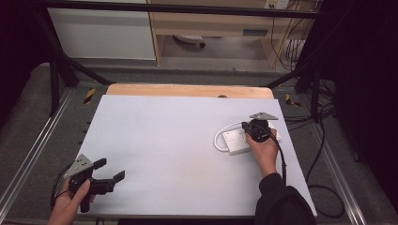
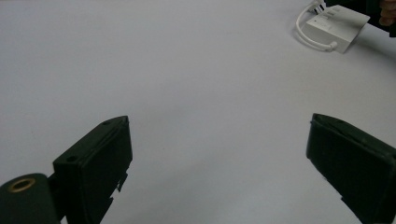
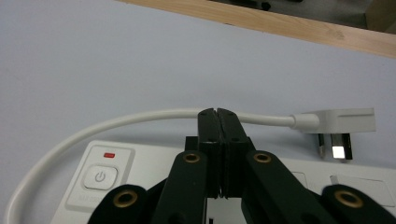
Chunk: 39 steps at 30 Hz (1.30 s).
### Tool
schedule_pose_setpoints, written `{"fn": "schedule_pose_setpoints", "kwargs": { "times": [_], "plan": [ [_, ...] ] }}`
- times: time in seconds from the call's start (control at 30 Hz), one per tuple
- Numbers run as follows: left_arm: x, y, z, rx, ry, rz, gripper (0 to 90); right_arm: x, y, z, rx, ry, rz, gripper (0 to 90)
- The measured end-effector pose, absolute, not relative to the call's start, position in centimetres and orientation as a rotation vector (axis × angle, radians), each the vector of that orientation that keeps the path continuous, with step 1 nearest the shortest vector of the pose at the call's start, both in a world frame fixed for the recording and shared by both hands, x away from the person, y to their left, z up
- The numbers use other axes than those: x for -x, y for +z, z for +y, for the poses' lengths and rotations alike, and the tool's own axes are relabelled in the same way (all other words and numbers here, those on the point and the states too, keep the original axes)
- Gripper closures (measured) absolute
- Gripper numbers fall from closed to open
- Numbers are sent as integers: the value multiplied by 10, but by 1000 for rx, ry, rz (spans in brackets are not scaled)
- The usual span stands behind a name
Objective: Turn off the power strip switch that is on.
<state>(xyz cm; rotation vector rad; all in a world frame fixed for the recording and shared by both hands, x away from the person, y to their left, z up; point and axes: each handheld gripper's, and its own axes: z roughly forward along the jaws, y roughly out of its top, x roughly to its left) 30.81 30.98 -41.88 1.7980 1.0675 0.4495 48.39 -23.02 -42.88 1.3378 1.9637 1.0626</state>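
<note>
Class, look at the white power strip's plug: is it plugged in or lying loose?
Loose. The plug lies on the table beside the power strip, its metal pins bare.

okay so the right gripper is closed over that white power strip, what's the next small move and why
Probably ease the right gripper sideways and down onto the power button. Its jaws are shut with nothing between them, tips hovering over the power strip near its white cable, and the button sits just to their left in the right gripper view. The left gripper waits open, far off.

One power strip (image 1: 238, 139), two grippers (image 1: 109, 172) (image 1: 248, 129)
</note>
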Motion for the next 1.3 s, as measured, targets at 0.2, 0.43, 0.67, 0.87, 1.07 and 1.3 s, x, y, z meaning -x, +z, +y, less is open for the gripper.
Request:
{"fn": "schedule_pose_setpoints", "kwargs": {
  "times": [0.2,0.43,0.67,0.87,1.07,1.3],
  "plan": [
    [-309,-419,310,-1801,450,1066,69,-486,-423,-228,-1323,1082,1965,857],
    [-309,-419,310,-1801,448,1065,69,-488,-418,-224,-1311,1113,1953,825],
    [-309,-419,310,-1802,449,1065,69,-488,-416,-224,-1311,1129,1949,757],
    [-309,-419,310,-1801,449,1067,69,-487,-411,-226,-1330,1167,1920,641],
    [-310,-419,309,-1800,450,1072,69,-488,-402,-227,-1318,1183,1927,596],
    [-310,-419,310,-1798,451,1071,69,-488,-395,-224,-1327,1184,1923,505]
  ]
}}
